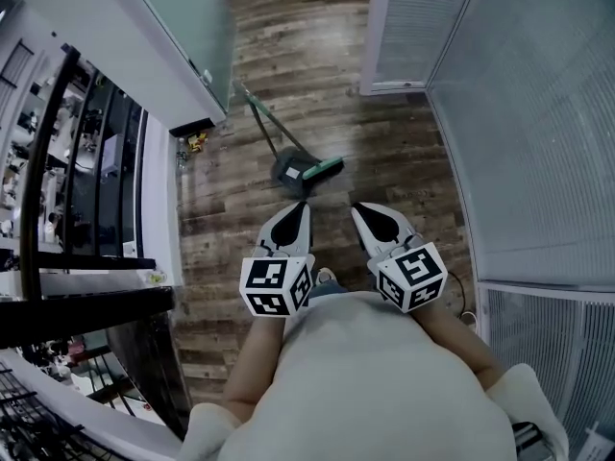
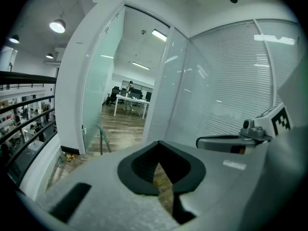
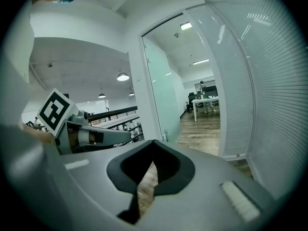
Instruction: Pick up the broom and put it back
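Note:
The broom (image 1: 293, 166) lies on the wooden floor ahead of me in the head view. Its dark head has a green edge, and its thin handle (image 1: 255, 113) runs up and left toward the glass door. My left gripper (image 1: 304, 206) and right gripper (image 1: 357, 207) are side by side just short of the broom head, above the floor. Both are shut with nothing between the jaws. In the left gripper view the jaws (image 2: 158, 143) meet at the tips and the handle (image 2: 101, 138) shows past them. The right gripper's jaws (image 3: 153, 142) also meet.
A frosted glass door (image 1: 187, 27) stands at the left and walls with blinds (image 1: 538, 113) at the right. A black railing (image 1: 43, 161) borders the far left. Small yellow items (image 1: 195, 142) lie at the wall's foot. A desk with chairs (image 2: 130, 99) stands far down the room.

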The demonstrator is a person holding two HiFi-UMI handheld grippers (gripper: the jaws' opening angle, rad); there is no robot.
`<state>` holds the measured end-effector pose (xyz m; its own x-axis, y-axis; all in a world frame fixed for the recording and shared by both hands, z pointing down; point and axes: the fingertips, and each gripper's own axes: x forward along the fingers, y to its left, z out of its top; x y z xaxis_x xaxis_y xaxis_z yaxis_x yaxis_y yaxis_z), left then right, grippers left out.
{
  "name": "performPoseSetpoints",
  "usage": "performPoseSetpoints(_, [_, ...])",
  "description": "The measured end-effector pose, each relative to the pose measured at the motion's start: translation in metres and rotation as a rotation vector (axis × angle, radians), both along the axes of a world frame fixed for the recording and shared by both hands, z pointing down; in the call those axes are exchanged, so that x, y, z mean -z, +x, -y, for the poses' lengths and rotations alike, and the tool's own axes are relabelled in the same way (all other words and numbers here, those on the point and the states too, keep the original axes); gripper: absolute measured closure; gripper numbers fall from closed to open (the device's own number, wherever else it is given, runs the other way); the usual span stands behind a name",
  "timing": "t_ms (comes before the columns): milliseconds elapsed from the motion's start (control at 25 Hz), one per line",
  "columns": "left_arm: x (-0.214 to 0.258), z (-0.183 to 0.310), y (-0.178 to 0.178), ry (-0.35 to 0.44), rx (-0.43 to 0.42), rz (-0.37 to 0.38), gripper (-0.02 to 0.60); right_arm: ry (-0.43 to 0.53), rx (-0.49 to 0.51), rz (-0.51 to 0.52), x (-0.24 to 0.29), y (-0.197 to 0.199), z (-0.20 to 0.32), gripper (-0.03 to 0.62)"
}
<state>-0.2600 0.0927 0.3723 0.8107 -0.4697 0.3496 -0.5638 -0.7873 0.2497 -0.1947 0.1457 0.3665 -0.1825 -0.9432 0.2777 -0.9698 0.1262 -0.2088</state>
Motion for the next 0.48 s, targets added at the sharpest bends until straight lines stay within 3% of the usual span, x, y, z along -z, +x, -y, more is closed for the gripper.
performPoseSetpoints(480, [-0.009, 0.053, -0.014, -0.03, 0.004, -0.007, 0.575, -0.024, 0.0, -0.008, -0.007, -0.011, 0.056, 0.586])
